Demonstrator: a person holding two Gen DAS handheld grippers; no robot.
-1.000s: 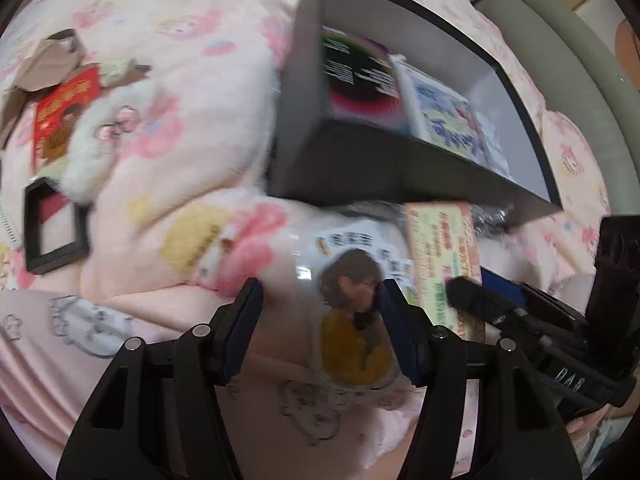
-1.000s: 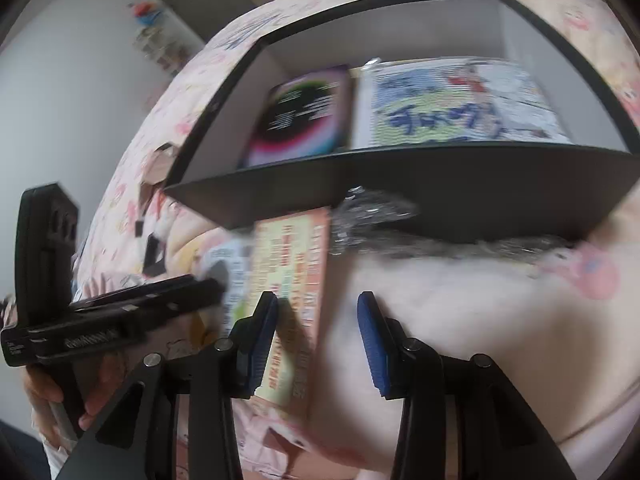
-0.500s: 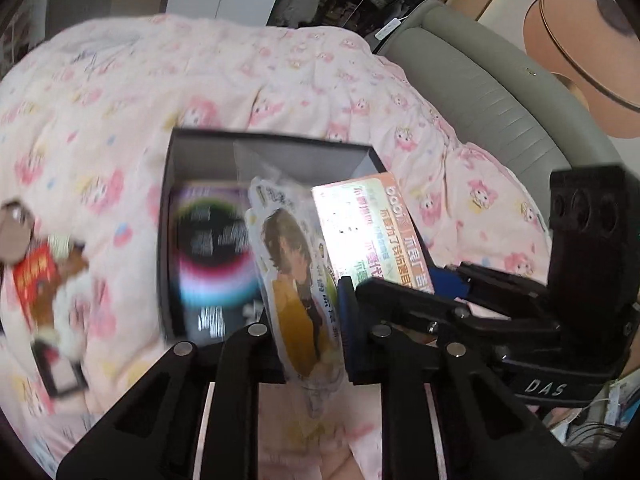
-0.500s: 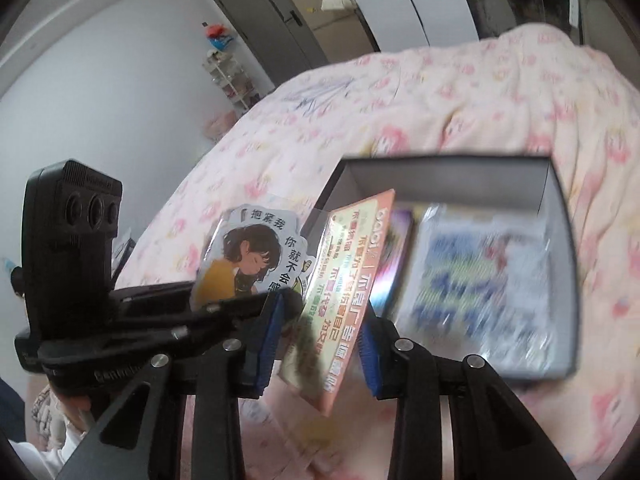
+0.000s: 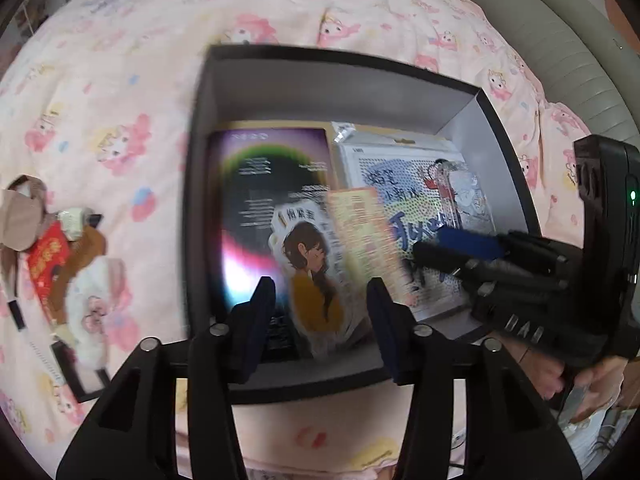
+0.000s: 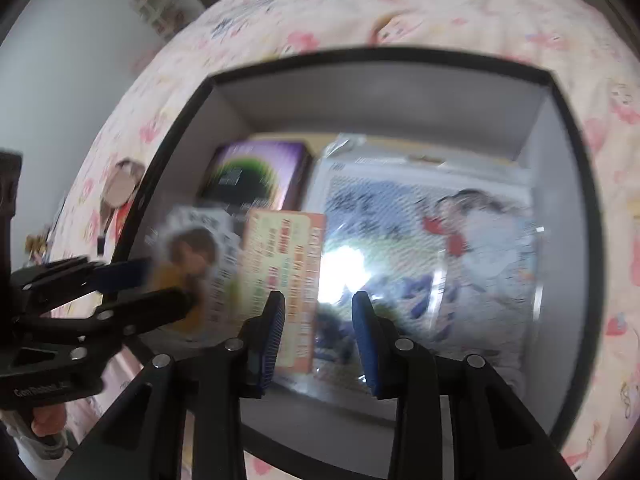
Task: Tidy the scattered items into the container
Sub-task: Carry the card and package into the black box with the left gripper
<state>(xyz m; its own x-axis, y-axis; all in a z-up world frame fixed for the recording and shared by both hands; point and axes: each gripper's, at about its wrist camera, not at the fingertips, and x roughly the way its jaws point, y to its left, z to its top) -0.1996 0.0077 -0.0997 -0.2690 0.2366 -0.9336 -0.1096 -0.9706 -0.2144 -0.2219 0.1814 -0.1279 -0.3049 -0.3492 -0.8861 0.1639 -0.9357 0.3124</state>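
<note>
Half a second back, both cards pinched upright in front of the box; now jaws spread on both sides and both cards loose inside the black box. Left gripper open above the girl sticker card, right gripper open beside the orange card, neither touching its card.

Sticker card with its long axis running away from the left camera, head end toward the far wall, lying partly over the purple-and-black booklet. Orange card just right of it, long axis likewise front to back, tilted slightly, overlapping the clear-wrapped dotted picture pack. Both blurred; fully settled or not, cannot tell.

Box resting on a pink cartoon-print blanket. Left of the box, apart from it: a red-and-brown paper item, a fluffy white thing. Grey padded headboard at far right; white wall in the right wrist view.
</note>
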